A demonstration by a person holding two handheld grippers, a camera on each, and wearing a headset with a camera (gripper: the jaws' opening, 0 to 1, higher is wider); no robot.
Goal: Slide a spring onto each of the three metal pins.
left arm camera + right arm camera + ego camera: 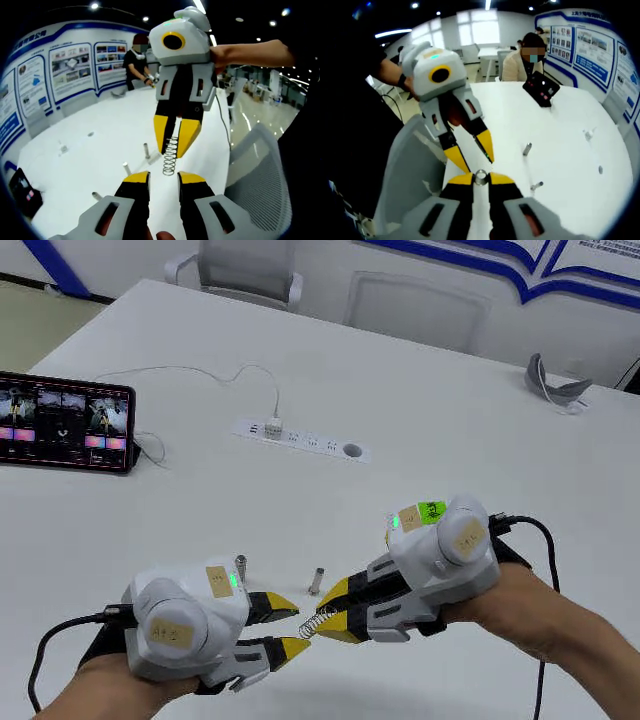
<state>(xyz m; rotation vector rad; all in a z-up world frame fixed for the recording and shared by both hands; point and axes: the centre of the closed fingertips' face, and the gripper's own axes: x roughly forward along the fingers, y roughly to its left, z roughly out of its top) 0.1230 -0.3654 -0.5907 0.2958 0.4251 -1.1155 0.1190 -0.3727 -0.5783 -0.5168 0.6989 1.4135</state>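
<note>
A small coil spring [317, 621] is pinched at one end by my right gripper [327, 617], which is shut on it; the spring's free end points toward my left gripper [292, 626]. In the left gripper view the spring [170, 156] hangs from the right gripper [171, 149] just above my open left gripper [164, 178], which holds nothing. From the right gripper view I look down the spring's ring end [480, 176] between the shut jaws. Two upright metal pins [241, 565] [317, 580] stand on the white table just beyond the grippers. A third pin [96, 196] shows nearer.
A dark tablet [65, 422] lies at the table's left edge. A white power strip [300, 437] with a plugged cable sits mid-table. A grey object [555, 388] rests far right, chairs [245, 270] stand behind. A person [522, 60] sits at the table.
</note>
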